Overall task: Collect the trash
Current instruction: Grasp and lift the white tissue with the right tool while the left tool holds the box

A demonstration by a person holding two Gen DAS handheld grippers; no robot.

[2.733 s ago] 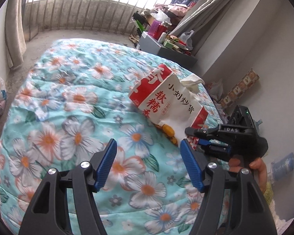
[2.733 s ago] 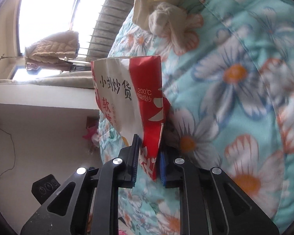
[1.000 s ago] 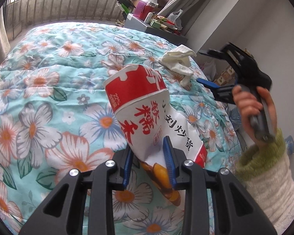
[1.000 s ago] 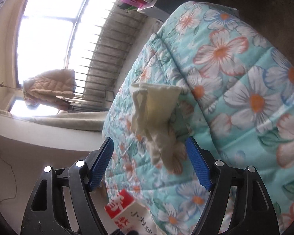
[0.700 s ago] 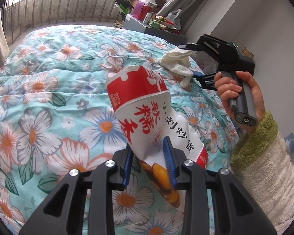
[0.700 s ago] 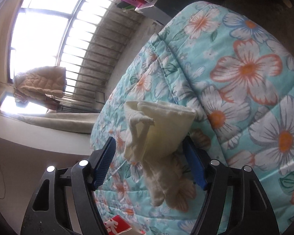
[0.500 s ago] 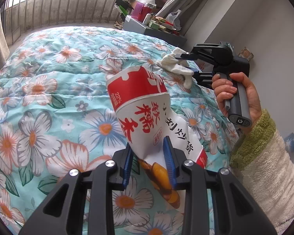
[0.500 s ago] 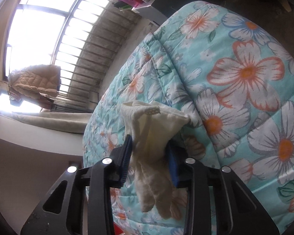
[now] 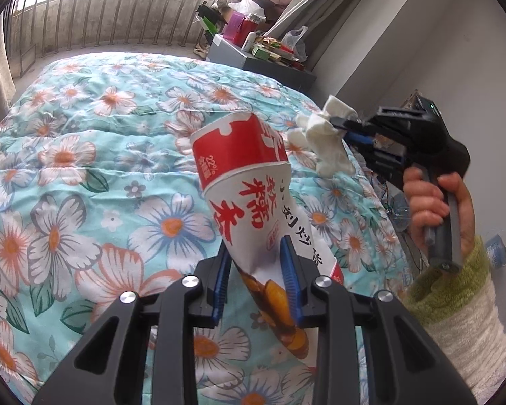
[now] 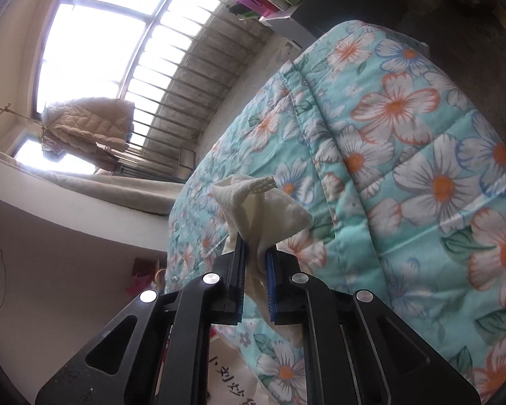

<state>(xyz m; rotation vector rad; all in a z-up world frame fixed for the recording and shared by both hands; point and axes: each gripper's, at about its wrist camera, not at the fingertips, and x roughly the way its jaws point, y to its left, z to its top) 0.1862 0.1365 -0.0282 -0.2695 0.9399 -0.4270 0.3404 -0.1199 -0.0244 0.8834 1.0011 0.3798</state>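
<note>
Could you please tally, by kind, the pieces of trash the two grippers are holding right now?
Red and white snack bag, held in the left gripper: 1
Crumpled white tissue, held in the right gripper above the floral quilt: 1
Total: 2

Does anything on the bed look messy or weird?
Nothing has spilled. The red-and-white snack bag is crumpled and tilted, pinched in the left gripper. The right gripper pinches a wrinkled white tissue above the flowery quilt. The grey cabinet behind looks cluttered.
</note>
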